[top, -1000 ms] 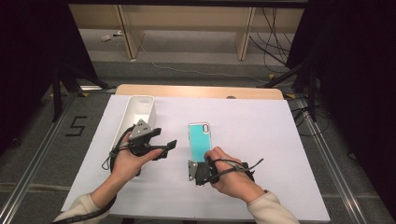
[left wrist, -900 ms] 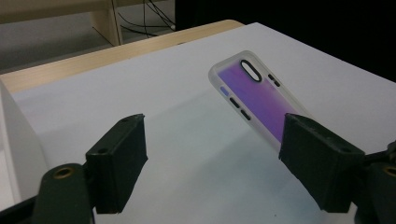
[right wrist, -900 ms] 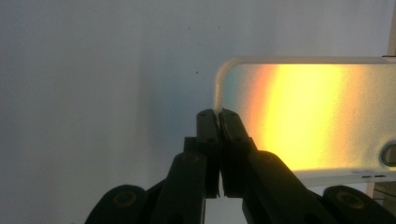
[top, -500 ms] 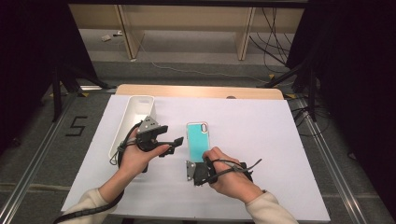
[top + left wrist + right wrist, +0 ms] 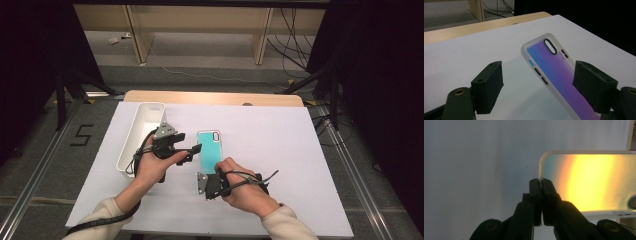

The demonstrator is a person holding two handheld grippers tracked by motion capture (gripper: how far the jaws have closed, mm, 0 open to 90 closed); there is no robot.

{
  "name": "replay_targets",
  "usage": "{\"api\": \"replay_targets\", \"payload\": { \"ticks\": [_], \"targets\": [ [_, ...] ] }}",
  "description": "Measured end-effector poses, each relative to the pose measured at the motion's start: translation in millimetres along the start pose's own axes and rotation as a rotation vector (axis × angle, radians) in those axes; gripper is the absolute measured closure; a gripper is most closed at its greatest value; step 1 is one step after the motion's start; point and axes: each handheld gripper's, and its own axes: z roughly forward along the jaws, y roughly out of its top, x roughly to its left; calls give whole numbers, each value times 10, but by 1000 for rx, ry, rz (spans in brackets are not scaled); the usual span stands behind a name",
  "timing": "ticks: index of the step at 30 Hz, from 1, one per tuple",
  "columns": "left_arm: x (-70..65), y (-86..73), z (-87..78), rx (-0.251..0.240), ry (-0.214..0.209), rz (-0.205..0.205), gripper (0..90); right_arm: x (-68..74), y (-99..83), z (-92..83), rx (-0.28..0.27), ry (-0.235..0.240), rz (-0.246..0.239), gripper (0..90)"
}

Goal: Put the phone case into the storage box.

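A flat phone case with a clear rim and a shiny teal back (image 5: 210, 151) lies on the white worktop (image 5: 280, 145), near the middle of the high view. A long white plastic tray (image 5: 142, 135) sits to its left in that picture. The right claw (image 5: 210, 176) is at the case's near end, low in the middle of the frame. In the right gripper view its two black jaws are pressed together at the bottom middle, right at the corner edge of the case (image 5: 584, 182). They seem to pinch the thin rim there, but I cannot be sure the rim is truly between them. In the left gripper view the case (image 5: 559, 72) looks tipped up, with its camera-hole end higher, toward the upper middle of the frame. So I think the right claw is lifting one end a little. The left claw (image 5: 192, 151) is just beside the left long side of the case. Its jaws are wide open and hold nothing. One jaw is at the lower left of its view and one at the lower right, with the case running up between them, closer to the right one. I think the step now is getting a grip on the case with both claws. Next, the left claw needs to slide in around the case's side and close gently.
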Motion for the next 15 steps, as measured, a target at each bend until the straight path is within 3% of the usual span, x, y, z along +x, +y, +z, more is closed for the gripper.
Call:
{"api": "replay_targets", "payload": {
  "ticks": [1, 2, 5, 8, 9, 15],
  "targets": [
    [-1, 3, 6, 2, -2, -1, 240, -11, 3, 2, -5, -4, -19, 888],
    [-3, 5, 18, -3, -4, -4, 247, 15, 16, -7, 5, 0, 17, 887],
    [-4, 10, 36, -2, 4, -16, 258, -8, 23, -2, -11, -8, -26, 887],
    [2, 17, 51, -6, 8, -22, 267, 13, 42, -17, -8, -11, 4, 887],
    [1, 23, 48, 2, 12, -24, 272, 0, 41, -13, -14, -14, -18, 887],
    [-15, 55, 43, 4, 11, -55, 302, 16, 63, -32, -7, -23, -5, 887]
  ]
}}
